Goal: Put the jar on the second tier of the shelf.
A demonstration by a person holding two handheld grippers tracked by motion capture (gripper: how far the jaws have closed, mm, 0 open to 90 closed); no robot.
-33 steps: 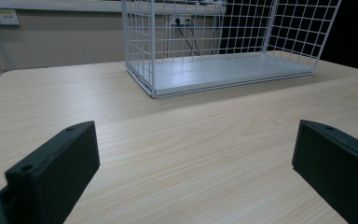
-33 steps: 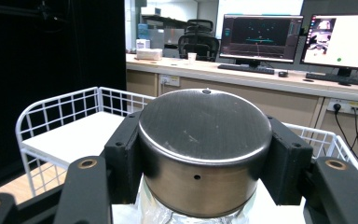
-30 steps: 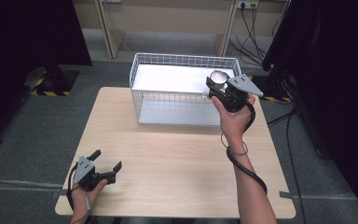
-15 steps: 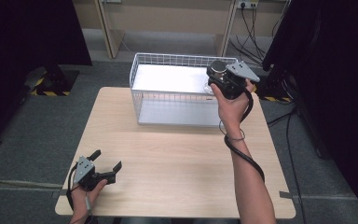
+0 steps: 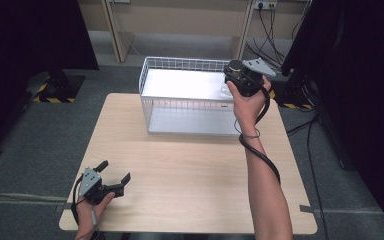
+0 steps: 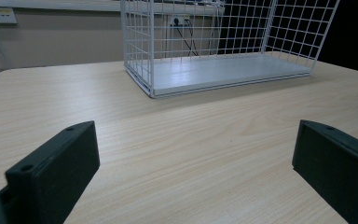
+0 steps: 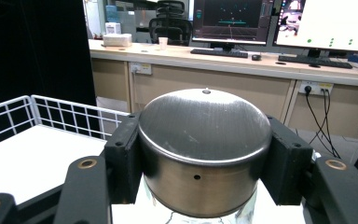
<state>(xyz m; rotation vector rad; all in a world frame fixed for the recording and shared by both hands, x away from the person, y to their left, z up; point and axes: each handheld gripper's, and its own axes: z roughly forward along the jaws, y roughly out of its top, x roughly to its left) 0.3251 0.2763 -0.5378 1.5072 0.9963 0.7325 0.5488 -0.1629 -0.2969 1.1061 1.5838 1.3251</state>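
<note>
Item 1, right gripper [image 5: 239,75]: held in the person's right hand [image 5: 246,100] above the right end of the wire basket [image 5: 180,65]. In the right gripper view its jaws are closed against opposite sides of a brushed metal lid [image 7: 205,123], one jaw pressing on each flank. The lid is domed on top, with a small hole in its side wall. It sits on a clear glass jar [image 7: 200,219], of which just the top shows below the lid's rim. Lid and jar are inside the basket's outline, at its right end; whether the jar rests on the basket floor cannot be told.

Item 2, wire basket: white, rectangular, open-topped, with a pale solid floor. It stands at the far edge of the tabletop [image 5: 190,170], near the middle.

Item 3, left gripper [image 5: 111,181]: held in the person's left hand [image 5: 91,202], low over the near left corner of the tabletop, well apart from the basket. In the left gripper view its jaws are spread wide with bare wood between them and nothing held; they point toward the basket [image 6: 223,46].

Item 4, tabletop: light wood grain, rectangular.
</note>
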